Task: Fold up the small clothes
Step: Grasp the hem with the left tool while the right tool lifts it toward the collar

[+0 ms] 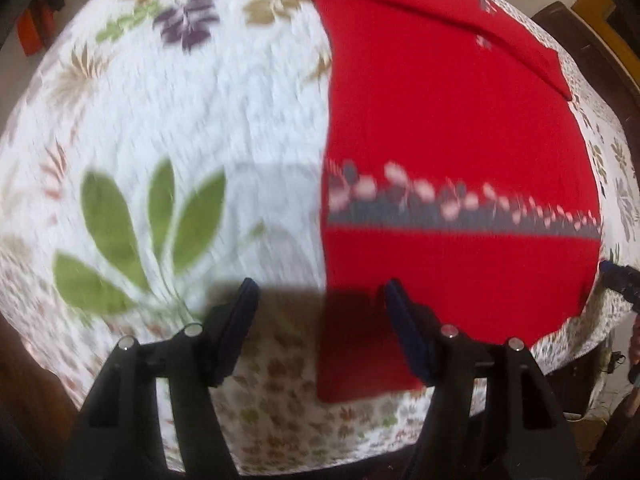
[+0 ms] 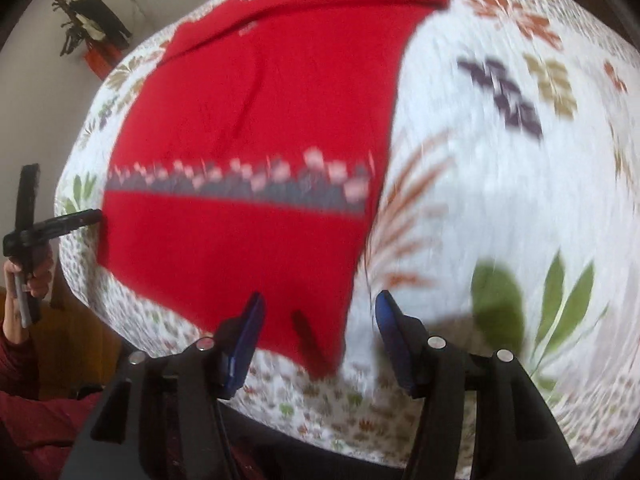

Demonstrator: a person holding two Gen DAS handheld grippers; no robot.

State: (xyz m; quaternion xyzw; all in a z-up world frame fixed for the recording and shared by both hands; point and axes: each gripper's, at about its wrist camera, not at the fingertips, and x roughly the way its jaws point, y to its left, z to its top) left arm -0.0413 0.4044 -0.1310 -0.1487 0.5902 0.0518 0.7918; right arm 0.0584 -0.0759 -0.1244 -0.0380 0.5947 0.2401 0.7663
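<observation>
**Both grippers wide and empty over the red garment's near corners**

I had the left gripper spread wide with nothing between its dark blue pads; it hung just above the near left corner of the red garment, one finger over the red cloth and the other over the bedspread. My right gripper was likewise fully apart and held nothing, poised over the garment's near right corner, which hung a little over the edge of the bed.

The red garment lay flat on the white floral bedspread, with a grey and pink patterned band running across its lower part and its far end folded over into a strip. Both views were blurred, so I could not tell the finer weave or the small marks near the far fold.

In the right wrist view I saw my left hand gripping its tool beside the bed's left edge, a dark red sleeve below it.
</observation>
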